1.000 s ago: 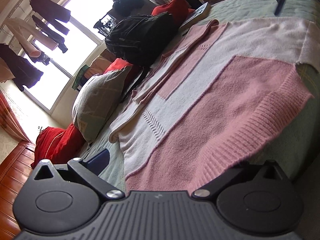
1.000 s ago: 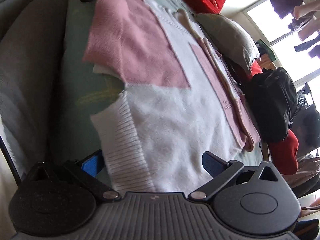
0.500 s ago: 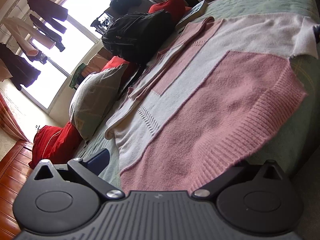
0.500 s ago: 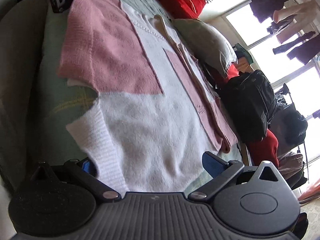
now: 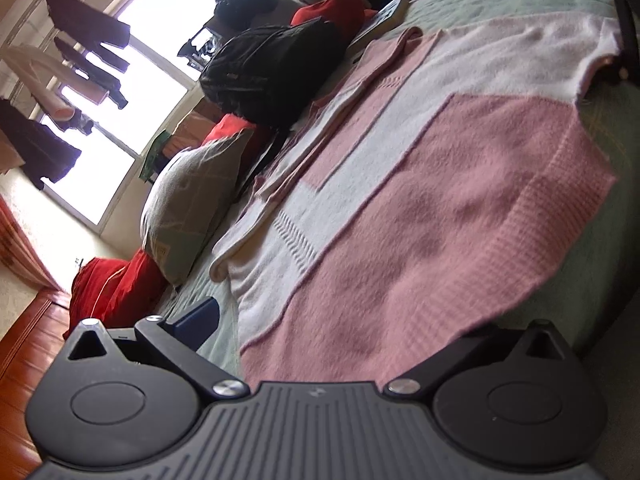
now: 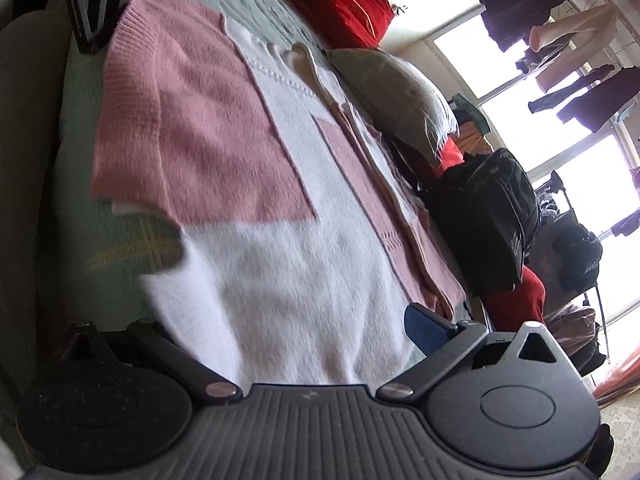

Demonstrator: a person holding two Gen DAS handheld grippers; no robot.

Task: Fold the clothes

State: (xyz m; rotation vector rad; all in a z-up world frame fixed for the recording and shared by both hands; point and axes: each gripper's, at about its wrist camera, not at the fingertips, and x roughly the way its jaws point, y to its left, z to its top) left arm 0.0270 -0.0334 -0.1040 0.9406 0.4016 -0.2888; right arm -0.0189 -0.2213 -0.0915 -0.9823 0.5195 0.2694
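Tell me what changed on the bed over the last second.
Both hand-held grippers slid further in over the sweater: the left hand-held gripper over the pink hem, the right hand-held gripper over the white hem, jaws open, nothing gripped. The sweater stayed flat; the pillow and backpack stayed put.

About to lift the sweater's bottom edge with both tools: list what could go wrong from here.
1. The left tool sits at the pink hem and the right tool at the white hem of the sweater; uneven lifts could skew the fold.
2. The backpack and pillow sit right against the far side, so a sleeve might snag there.
3. The hem lies at the bed edge and could slide off.
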